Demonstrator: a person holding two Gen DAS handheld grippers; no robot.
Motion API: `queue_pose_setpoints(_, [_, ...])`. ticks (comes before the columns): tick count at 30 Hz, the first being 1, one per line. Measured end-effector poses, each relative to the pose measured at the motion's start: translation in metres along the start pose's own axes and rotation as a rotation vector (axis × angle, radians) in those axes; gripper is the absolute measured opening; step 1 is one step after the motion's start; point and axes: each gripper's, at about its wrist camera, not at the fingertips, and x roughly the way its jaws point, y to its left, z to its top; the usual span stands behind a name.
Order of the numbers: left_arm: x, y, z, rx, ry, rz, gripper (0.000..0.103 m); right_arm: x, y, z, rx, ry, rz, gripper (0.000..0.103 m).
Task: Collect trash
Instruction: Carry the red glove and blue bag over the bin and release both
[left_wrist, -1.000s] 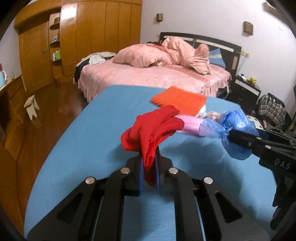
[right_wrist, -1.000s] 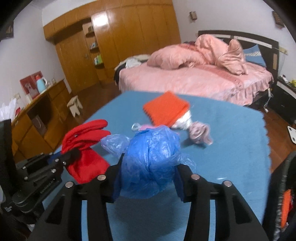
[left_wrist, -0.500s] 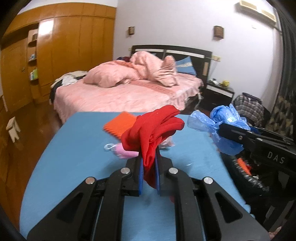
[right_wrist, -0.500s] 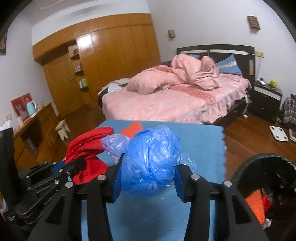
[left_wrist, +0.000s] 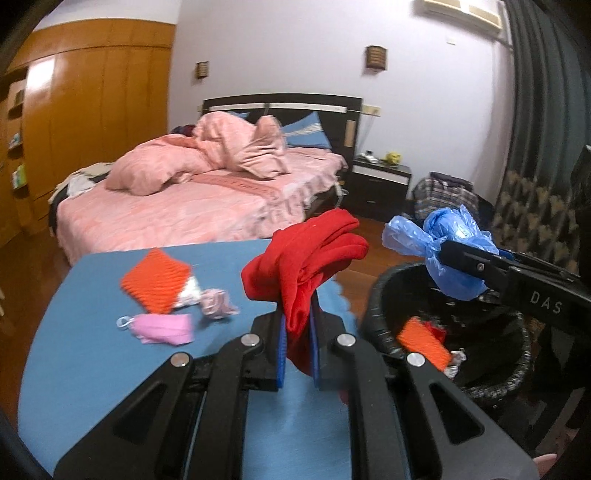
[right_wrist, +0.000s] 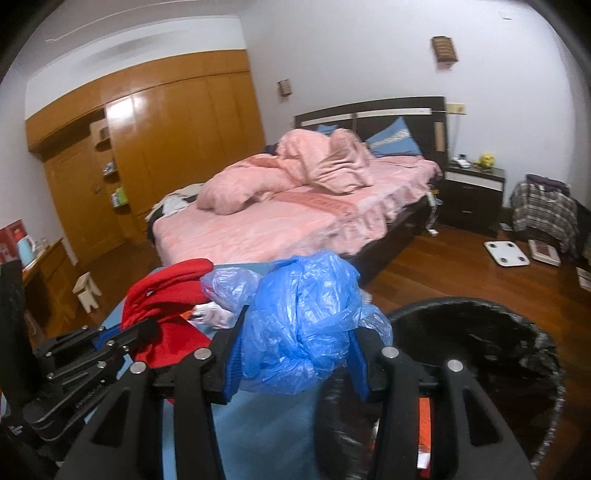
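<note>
Bedroom clutter frames my view: a pink-quilted bed (left_wrist: 192, 192) behind the round blue-covered table (left_wrist: 92, 354) I'm working over. My left gripper (left_wrist: 298, 332) is pinched tight on a crumpled red cloth (left_wrist: 306, 258) held above the table's edge, and my right gripper (right_wrist: 295, 354) is clamped around a bunched blue plastic bag (right_wrist: 306, 317) hanging over the rim of the black woven trash basket (left_wrist: 376, 317). Orange and red scraps already lie inside that basket. I judge the job about half done: both loads need dropping, and an orange ribbed pad (left_wrist: 155, 280), a pink face mask (left_wrist: 162, 328) and a crumpled pale-pink wad (left_wrist: 216, 302) remain on the table.
</note>
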Motion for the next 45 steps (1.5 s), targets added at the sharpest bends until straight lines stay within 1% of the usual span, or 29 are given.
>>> queue_pose_setpoints(9, [0.028, -0.064, 0.009, 0.066, 0.005, -0.115, 0.009, -0.026, -0.072, -0.007, 0.056, -0.012, -0.131, 0.046])
queue_pose_setpoints(13, [0.047, -0.098, 0.013, 0.097, 0.010, -0.169, 0.009, -0.038, -0.106, -0.013, 0.085, -0.015, -0.189, 0.046])
queue_pose_setpoints(18, [0.072, -0.130, 0.007, 0.114, 0.043, -0.221, 0.009, -0.048, -0.142, -0.022, 0.122, -0.004, -0.251, 0.047])
queue_pose_setpoints(24, [0.099, -0.159, -0.002, 0.140, 0.092, -0.275, 0.011, -0.052, -0.166, -0.029, 0.151, 0.015, -0.295, 0.048])
queue_pose_setpoints(26, [0.104, -0.164, -0.004, 0.141, 0.112, -0.299, 0.017, -0.050, -0.173, -0.033, 0.159, 0.027, -0.309, 0.052])
queue_pose_setpoints(27, [0.107, -0.166, -0.007, 0.141, 0.124, -0.308, 0.022, -0.049, -0.176, -0.034, 0.161, 0.030, -0.314, 0.056])
queue_pose_setpoints(28, [0.108, -0.166, -0.009, 0.142, 0.134, -0.311, 0.032, -0.049, -0.178, -0.036, 0.166, 0.037, -0.322, 0.062])
queue_pose_setpoints(29, [0.109, -0.165, -0.010, 0.138, 0.137, -0.319, 0.036, -0.048, -0.180, -0.037, 0.169, 0.042, -0.326, 0.065])
queue_pose_setpoints(30, [0.108, -0.163, -0.012, 0.134, 0.138, -0.322, 0.043, -0.048, -0.182, -0.039, 0.173, 0.045, -0.337, 0.072])
queue_pose_setpoints(31, [0.108, -0.162, -0.012, 0.133, 0.140, -0.320, 0.046, -0.049, -0.182, -0.040, 0.174, 0.044, -0.343, 0.077])
queue_pose_setpoints(32, [0.107, -0.159, -0.014, 0.127, 0.142, -0.321, 0.047, -0.049, -0.182, -0.042, 0.175, 0.043, -0.346, 0.078])
queue_pose_setpoints(33, [0.106, -0.157, -0.014, 0.122, 0.144, -0.319, 0.052, -0.050, -0.183, -0.043, 0.178, 0.042, -0.347, 0.082])
queue_pose_setpoints(34, [0.104, -0.153, -0.015, 0.114, 0.142, -0.314, 0.057, -0.049, -0.183, -0.042, 0.179, 0.041, -0.348, 0.088])
queue_pose_setpoints(35, [0.101, -0.149, -0.015, 0.108, 0.138, -0.310, 0.058, -0.050, -0.181, -0.042, 0.177, 0.037, -0.351, 0.090])
queue_pose_setpoints(37, [0.096, -0.137, -0.016, 0.097, 0.127, -0.285, 0.067, -0.050, -0.178, -0.041, 0.170, 0.027, -0.350, 0.097])
queue_pose_setpoints(40, [0.088, -0.123, -0.014, 0.082, 0.105, -0.243, 0.076, -0.050, -0.172, -0.039, 0.166, 0.023, -0.335, 0.097])
queue_pose_setpoints(42, [0.081, -0.109, -0.013, 0.069, 0.089, -0.210, 0.080, -0.049, -0.165, -0.039, 0.164, 0.021, -0.319, 0.097])
queue_pose_setpoints(45, [0.070, -0.083, -0.011, 0.038, 0.066, -0.152, 0.083, -0.044, -0.151, -0.036, 0.152, 0.021, -0.295, 0.097])
